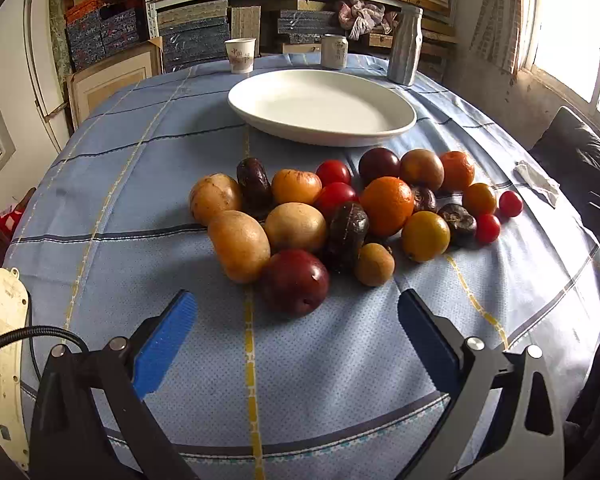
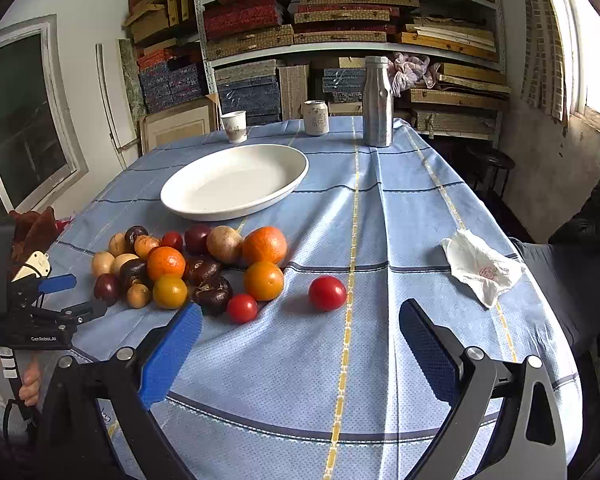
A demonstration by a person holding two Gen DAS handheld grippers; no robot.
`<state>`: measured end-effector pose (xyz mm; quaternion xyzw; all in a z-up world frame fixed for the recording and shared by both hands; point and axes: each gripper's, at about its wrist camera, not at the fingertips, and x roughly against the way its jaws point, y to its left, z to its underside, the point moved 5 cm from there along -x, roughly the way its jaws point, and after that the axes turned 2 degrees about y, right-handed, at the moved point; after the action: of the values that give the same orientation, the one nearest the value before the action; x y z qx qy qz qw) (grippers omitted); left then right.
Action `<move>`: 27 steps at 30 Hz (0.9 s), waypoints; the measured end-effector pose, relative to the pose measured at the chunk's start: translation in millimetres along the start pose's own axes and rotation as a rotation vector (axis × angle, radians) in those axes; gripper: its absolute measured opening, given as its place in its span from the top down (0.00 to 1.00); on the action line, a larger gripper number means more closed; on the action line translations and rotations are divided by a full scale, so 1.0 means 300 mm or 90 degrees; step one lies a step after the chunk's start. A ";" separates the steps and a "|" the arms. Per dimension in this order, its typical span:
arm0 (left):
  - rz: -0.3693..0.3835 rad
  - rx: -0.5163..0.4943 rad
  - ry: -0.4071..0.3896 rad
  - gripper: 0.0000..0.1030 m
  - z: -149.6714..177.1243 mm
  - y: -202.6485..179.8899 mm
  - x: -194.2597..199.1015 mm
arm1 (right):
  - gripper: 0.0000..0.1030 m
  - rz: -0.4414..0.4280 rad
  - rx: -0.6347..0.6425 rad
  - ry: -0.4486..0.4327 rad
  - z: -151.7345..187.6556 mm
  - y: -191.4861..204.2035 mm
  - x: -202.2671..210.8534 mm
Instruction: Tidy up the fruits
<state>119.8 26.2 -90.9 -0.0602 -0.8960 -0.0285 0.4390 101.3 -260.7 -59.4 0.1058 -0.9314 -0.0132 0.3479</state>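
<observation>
A heap of several fruits point(image 1: 340, 216) lies on the blue cloth: oranges, red tomatoes, brown kiwis, yellow pears and dark plums. An empty white oval plate point(image 1: 320, 106) stands behind it. My left gripper point(image 1: 296, 308) is open, low over the cloth, with a dark red plum point(image 1: 294, 282) just beyond its fingertips. In the right wrist view the heap point(image 2: 188, 268) sits at the left and the plate point(image 2: 236, 182) behind it. One red tomato point(image 2: 327, 293) lies apart from the heap, ahead of my open right gripper point(image 2: 300, 324). The left gripper point(image 2: 60, 296) shows at the far left.
At the table's far edge stand a paper cup point(image 1: 240, 55), a white can point(image 1: 334, 51) and a silver bottle point(image 1: 405, 46). A crumpled white tissue point(image 2: 482, 268) lies at the right side. Shelves of stacked boxes fill the back wall. A dark chair point(image 1: 576, 152) stands at the right.
</observation>
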 end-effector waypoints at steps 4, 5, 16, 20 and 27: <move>-0.003 0.000 0.003 0.04 -0.007 -0.003 -0.016 | 0.03 0.005 0.000 -0.006 -0.003 -0.008 0.004; -0.003 0.000 0.006 0.04 -0.008 -0.002 -0.020 | 0.03 0.004 -0.001 -0.005 -0.002 -0.008 0.003; -0.029 0.009 0.029 0.19 -0.007 0.016 -0.058 | 0.03 -0.011 -0.005 0.007 0.006 -0.001 -0.017; -0.035 0.007 0.028 0.19 -0.007 0.013 -0.058 | 0.03 -0.014 -0.010 0.008 0.006 -0.003 -0.018; -0.035 0.007 0.028 0.19 -0.005 0.013 -0.058 | 0.03 -0.017 -0.011 0.007 0.006 -0.003 -0.016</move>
<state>131.9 28.5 -103.8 -0.0323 -0.8876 -0.0366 0.4580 103.9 -260.7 -64.1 0.1149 -0.9278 -0.0253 0.3540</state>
